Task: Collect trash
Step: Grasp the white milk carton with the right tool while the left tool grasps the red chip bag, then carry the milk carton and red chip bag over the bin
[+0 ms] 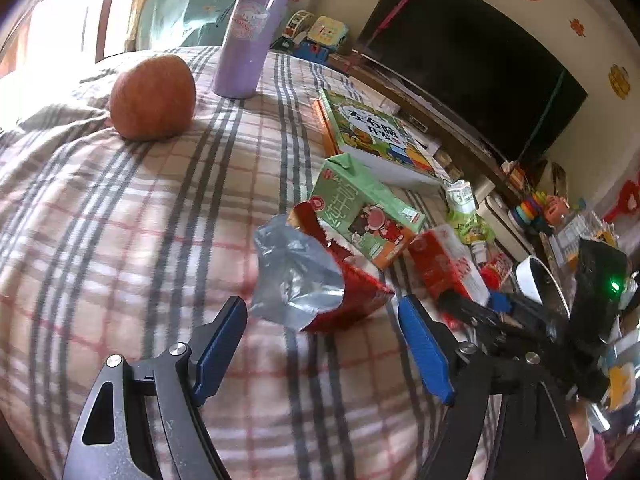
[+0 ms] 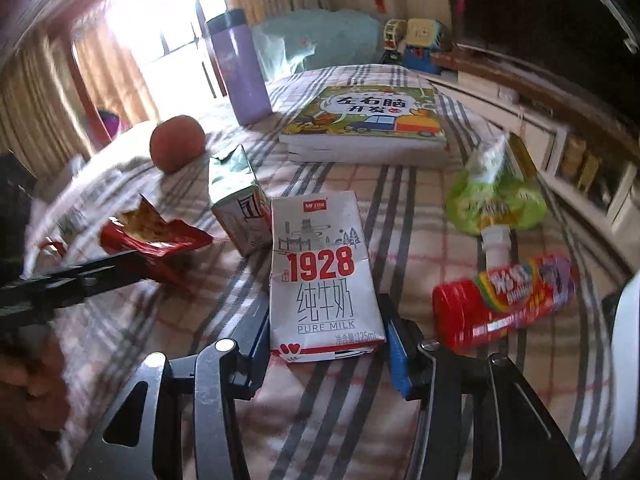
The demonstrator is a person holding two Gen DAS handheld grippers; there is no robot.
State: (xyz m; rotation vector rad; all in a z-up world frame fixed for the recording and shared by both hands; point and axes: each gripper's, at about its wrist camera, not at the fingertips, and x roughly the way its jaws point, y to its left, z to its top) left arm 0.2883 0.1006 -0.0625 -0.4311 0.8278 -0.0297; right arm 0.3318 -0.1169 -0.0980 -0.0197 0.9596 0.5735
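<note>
The milk carton is flanked by the spread right hand-held gripper; it should be squeezed gently. The left hand-held gripper is spread before the wrapper.

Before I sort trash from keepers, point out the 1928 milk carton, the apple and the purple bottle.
1928 milk carton (image 2: 324, 276): right wrist view, on its printed front face.
apple (image 1: 154, 98): left wrist view, middle of its red skin.
purple bottle (image 1: 250, 40): left wrist view, on its lilac body.

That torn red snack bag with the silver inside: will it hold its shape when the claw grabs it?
Probably not. The snack bag is thin foil, already crumpled and torn open, so it should crush flat. It looks empty and light, and may slide on the checked cloth if pushed.
</note>
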